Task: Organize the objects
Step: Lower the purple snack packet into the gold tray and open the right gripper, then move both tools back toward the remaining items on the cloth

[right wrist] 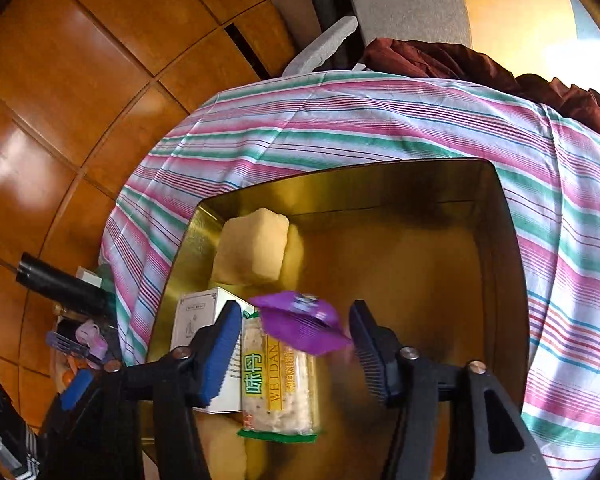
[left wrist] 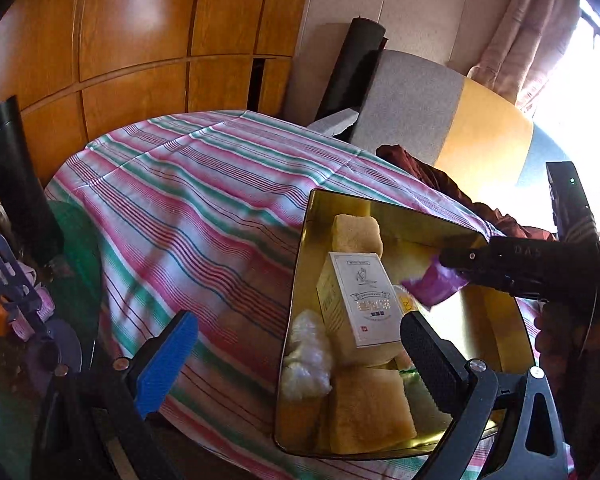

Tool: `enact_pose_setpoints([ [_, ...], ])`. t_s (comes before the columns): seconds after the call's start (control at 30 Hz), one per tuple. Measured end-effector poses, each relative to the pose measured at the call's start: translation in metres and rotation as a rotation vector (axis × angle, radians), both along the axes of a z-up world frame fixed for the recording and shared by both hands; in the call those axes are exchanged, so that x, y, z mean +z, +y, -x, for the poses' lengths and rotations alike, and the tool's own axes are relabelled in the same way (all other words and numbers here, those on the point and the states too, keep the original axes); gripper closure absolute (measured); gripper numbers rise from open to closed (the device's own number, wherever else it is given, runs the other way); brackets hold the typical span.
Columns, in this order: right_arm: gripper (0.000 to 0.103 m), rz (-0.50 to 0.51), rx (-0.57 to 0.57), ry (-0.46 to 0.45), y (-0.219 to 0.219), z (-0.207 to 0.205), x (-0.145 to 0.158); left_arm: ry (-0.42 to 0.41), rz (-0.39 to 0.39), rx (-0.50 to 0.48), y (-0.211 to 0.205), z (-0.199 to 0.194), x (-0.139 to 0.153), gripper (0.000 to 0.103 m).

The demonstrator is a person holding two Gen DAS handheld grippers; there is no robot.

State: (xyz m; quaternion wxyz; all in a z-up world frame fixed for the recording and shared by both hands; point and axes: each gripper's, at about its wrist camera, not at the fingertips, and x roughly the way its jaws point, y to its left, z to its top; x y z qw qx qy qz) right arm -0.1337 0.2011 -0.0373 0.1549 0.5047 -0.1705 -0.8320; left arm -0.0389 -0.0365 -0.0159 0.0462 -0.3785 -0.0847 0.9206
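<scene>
A gold metal tin (left wrist: 300, 248) (right wrist: 508, 248) lies open on the striped cloth. It holds yellow sponge blocks (left wrist: 358, 234) (right wrist: 254, 246), a white carton (left wrist: 358, 300) (right wrist: 194, 316), a white plastic wad (left wrist: 308, 356) and a snack bar packet (right wrist: 278, 384). My right gripper (right wrist: 294, 346) (left wrist: 456, 266) is open over the tin, and a purple packet (right wrist: 300, 322) (left wrist: 436, 286) is between its fingers, blurred, touching neither pad. My left gripper (left wrist: 296, 356) is open and empty at the tin's near left edge.
The striped cloth (left wrist: 188, 184) (right wrist: 380, 120) covers the table. A dark red garment (right wrist: 460, 60) lies behind it. Clutter with a black cylinder (left wrist: 16, 184) and purple items (left wrist: 8, 276) sits at the left. Wooden cabinets (left wrist: 140, 32) stand behind.
</scene>
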Motion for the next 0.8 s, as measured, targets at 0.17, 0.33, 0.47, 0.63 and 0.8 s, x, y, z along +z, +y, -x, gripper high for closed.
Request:
enact_pose_setpoints([
  [0.17,0.043,-0.041,-0.017,0.037,0.014,-0.017,0.01,0.0,0.004,-0.005,0.002,0.0,-0.002,0.001],
  [0.33,0.041,-0.108,-0.051,0.084,0.034,-0.045,0.021,0.005,0.011,-0.031,0.015,-0.002,0.0,0.001],
  [0.47,0.039,-0.146,-0.076,0.11,0.054,-0.069,0.024,0.02,0.032,-0.066,0.031,-0.006,0.005,0.001],
  [0.63,0.037,-0.203,-0.111,0.125,0.079,-0.095,0.025,0.031,0.056,-0.12,0.053,-0.009,0.01,0.001],
  [0.8,0.036,-0.25,-0.154,0.117,0.106,-0.114,0.022,0.041,0.075,-0.175,0.076,-0.013,0.014,0.001],
])
